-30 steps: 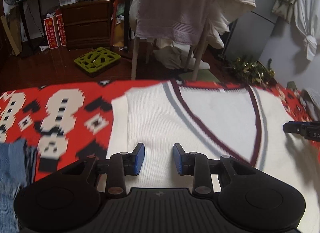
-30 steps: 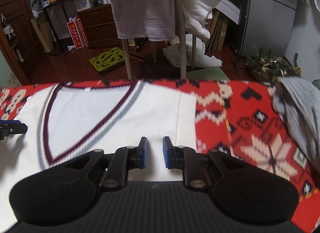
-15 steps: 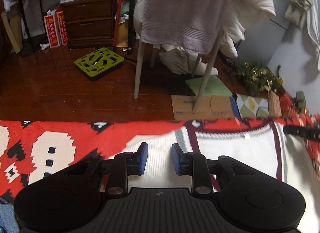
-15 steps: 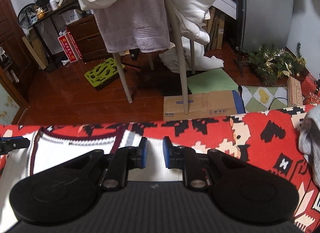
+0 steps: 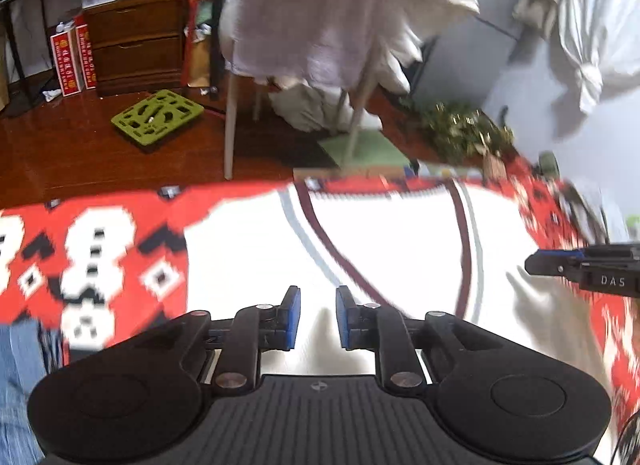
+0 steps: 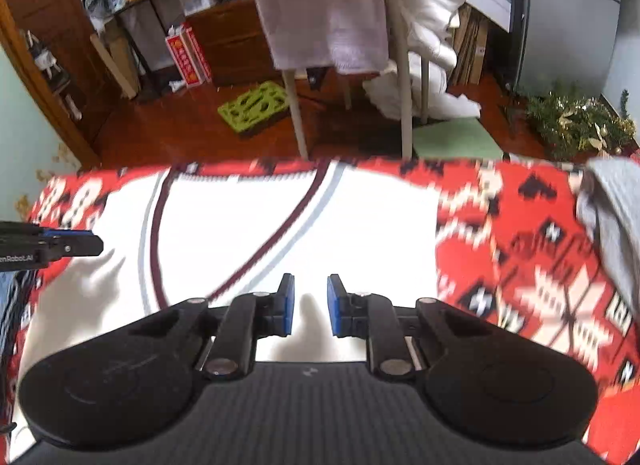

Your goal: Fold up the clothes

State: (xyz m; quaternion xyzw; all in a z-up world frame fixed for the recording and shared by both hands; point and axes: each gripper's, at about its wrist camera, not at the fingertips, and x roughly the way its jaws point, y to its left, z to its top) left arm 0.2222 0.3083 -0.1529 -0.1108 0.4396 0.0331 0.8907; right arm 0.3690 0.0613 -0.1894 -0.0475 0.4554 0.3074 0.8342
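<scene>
Left wrist view: white V-neck knit (image 5: pixel 400 249) spread on red patterned blanket (image 5: pixel 100 249), neckline toward far edge, lying between both tools. Left gripper (image 5: pixel 316 315) low over near part of knit, jaws parted, nothing visibly clamped. Right gripper (image 6: pixel 309 303) likewise over other side, jaws parted, bare white cloth showing through gap.

Risks from here:
- Closing on too thin a pinch and taking only top layer, leaving back layer behind and a crooked fold.
- Closing too deep and catching blanket along with knit, dragging both.
- Uneven lift between two sides, skewing neckline stripes.
- Loose knit likely to stretch or slump if lifted by two small points.
- Sweeping sideways, snagging blue denim (image 5: pixel 20 365) at left or grey garment (image 6: pixel 612 217) at right, each lying near a flank of knit.

Hidden or unclear:
- Hem and near edge covered by gripper bodies in both views, so no telling flat from already folded over.
- Strong motion blur and overexposed white, wiping out creases and layer edges.
- Dark wedge between each pair of pads perhaps shadow, perhaps a raised pleat; cannot tell.
- Sleeves or armholes not made out.
- Person's hands out of view.
</scene>
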